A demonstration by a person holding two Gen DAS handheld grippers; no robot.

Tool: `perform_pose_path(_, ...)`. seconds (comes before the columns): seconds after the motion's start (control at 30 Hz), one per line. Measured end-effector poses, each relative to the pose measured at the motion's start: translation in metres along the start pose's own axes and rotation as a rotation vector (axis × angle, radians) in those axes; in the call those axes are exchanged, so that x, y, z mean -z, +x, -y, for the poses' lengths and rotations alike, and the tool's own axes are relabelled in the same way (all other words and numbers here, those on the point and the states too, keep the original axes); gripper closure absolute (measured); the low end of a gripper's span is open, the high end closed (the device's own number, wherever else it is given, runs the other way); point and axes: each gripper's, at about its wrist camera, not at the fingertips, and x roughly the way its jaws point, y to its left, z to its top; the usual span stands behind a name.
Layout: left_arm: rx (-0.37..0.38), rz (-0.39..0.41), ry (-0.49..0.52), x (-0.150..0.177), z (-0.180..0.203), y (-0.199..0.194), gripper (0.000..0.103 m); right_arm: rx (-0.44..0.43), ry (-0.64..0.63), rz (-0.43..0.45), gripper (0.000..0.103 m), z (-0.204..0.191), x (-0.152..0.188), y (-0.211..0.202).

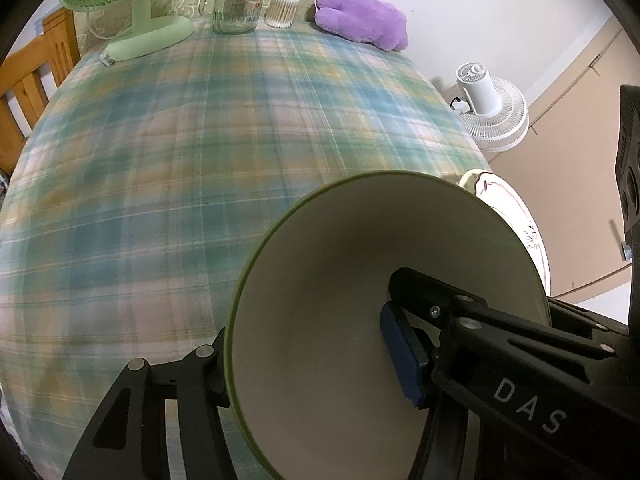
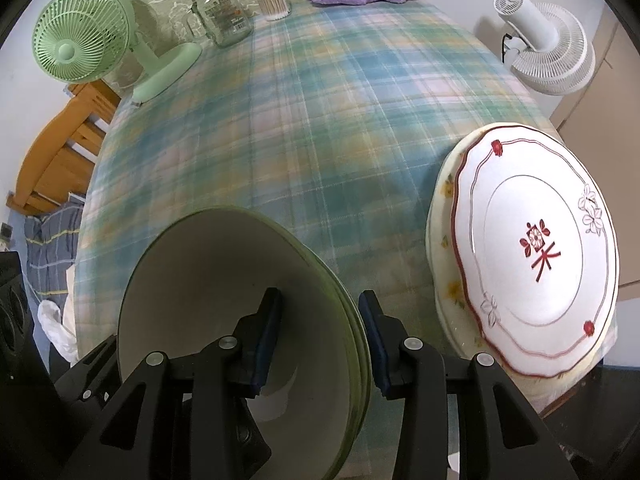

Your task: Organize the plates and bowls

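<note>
**Asker:** Progress so far?

**Describer:** Plates look sorted: a white plate with red scalloped trim lies on a cream floral plate at the table's 3 o'clock edge. Green-rimmed bowls sit nested at 6 o'clock on the plaid tablecloth; at least two rims show. I judge the bowl stacking nearly done, with only letting go or a final nudge left.

**Asker:** And the grippers?

**Describer:** The left gripper straddles the bowl's near-left wall, one finger inside, one outside; I cannot tell whether the pads press it. The right gripper straddles the right wall, jaws partly apart, with a visible gap at the outer pad, so it seems loose.

**Asker:** Any writing?

**Describer:** "DAS" in white on the left gripper's finger. The plate's centre carries a red flower-like motif. A glass jar at 12 o'clock has a label too blurred to read.
</note>
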Motion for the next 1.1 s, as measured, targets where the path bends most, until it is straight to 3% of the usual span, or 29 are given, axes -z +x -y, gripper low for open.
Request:
perform_pose_path(0.57, -0.022, 0.072, 0.035, -0.009, -0.003, -0.058, 0.043, -0.030, -0.002, 0.092, 0.059, -0.032, 0.000, -0.051)
perform_pose_path(1.1, -0.081, 0.124, -0.015, -0.016, 0.043, -0.054, 0.043, -0.090, -0.080, 0.115, 0.059, 0.009, -0.014, -0.067)
